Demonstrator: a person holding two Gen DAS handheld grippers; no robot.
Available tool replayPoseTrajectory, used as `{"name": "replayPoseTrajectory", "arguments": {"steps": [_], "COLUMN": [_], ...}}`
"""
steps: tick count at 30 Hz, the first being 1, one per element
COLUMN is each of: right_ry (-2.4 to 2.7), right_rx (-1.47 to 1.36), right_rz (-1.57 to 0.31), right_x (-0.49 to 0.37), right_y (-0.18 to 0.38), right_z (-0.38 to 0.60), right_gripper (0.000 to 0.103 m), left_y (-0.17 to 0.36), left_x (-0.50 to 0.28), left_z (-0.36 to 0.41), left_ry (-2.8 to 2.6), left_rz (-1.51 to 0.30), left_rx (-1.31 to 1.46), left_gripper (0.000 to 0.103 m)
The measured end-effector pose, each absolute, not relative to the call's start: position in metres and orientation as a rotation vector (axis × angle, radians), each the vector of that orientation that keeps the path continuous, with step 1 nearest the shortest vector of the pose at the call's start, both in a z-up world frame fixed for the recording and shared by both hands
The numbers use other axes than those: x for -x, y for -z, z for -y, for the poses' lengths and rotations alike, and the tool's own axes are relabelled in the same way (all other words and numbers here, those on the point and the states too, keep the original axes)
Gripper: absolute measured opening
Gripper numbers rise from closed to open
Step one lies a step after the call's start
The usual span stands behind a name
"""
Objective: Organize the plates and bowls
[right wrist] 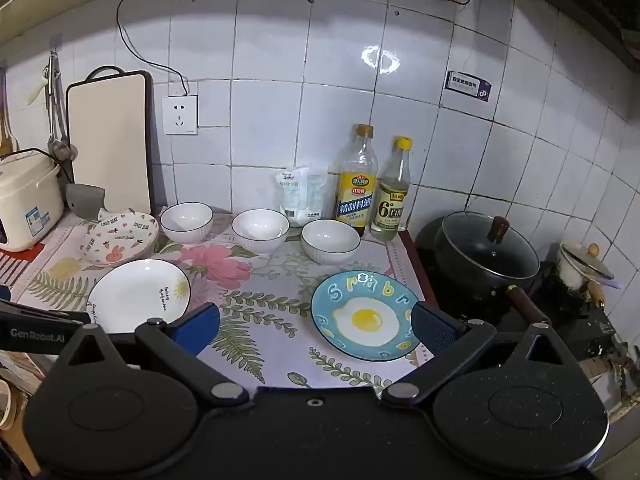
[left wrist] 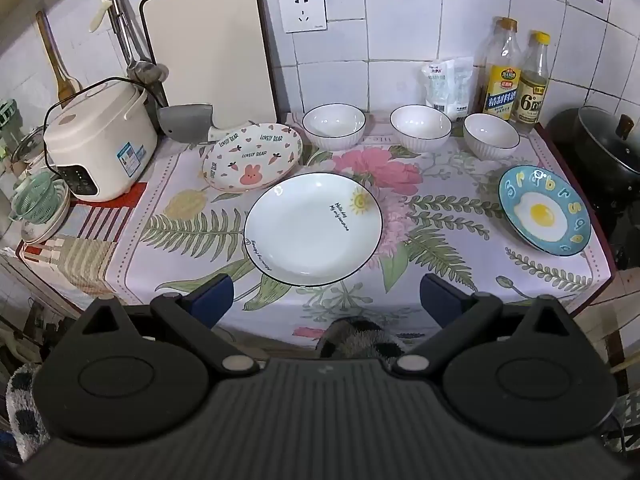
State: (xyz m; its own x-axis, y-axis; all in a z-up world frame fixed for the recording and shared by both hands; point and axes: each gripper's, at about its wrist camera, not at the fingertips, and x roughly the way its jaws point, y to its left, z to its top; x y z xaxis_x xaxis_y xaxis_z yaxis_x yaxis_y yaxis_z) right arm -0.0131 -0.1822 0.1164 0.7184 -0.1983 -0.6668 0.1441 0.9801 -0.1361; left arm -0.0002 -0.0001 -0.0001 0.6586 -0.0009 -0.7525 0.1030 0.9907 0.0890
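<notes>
- The left tongs (left wrist: 326, 300) hang above the near edge of the counter (left wrist: 460, 200), blue pads spread wide with nothing between them, tilted down toward the white plate (left wrist: 314, 228).
- The right tongs (right wrist: 316, 326) are likewise spread wide and hold nothing; they hover over the blue plate (right wrist: 366, 316) with the fried-egg picture.
- The white plate, with a black rim and a small sun drawing, lies flat near the front middle of the flowered cloth.
- The bunny plate (left wrist: 252, 158), printed with hearts and carrots, sits behind and to the left of the white plate, its far side propped up so it tilts.
- Three white bowls stand in a row at the back, each apart from the next: left bowl (left wrist: 334, 126), middle bowl (left wrist: 420, 127), right bowl (left wrist: 491, 135).
- The blue plate lies alone near the counter's right edge.
- Two bottles (left wrist: 516, 76) and a white bag (left wrist: 448, 84) stand against the tiled wall behind the bowls.
- A rice cooker (left wrist: 100, 136) stands at the left, a cutting board (left wrist: 212, 48) leaning behind it; a lidded black pot (right wrist: 486, 252) sits on the right.
</notes>
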Motion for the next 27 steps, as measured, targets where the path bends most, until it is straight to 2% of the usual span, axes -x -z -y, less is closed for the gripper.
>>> {"name": "replayPoseTrajectory", "arguments": {"steps": [19,27], "right_ry": [0.184,0.177], "right_rx": [0.086,0.109], "right_rz": [-0.755,-0.698], "right_x": [0.011,0.016], "right_y": [-0.109,-0.100], "right_z": [0.183,0.180], "right_gripper": [0.103,0.103], "left_y": [0.009,0.015], "left_x": [0.000,0.001], "left_z": [-0.001,-0.001], "left_ry": [0.050,0.081], "left_rz": [-0.816,-0.810], "left_rx": [-0.127,-0.117], "left_gripper": [0.101,0.101]}}
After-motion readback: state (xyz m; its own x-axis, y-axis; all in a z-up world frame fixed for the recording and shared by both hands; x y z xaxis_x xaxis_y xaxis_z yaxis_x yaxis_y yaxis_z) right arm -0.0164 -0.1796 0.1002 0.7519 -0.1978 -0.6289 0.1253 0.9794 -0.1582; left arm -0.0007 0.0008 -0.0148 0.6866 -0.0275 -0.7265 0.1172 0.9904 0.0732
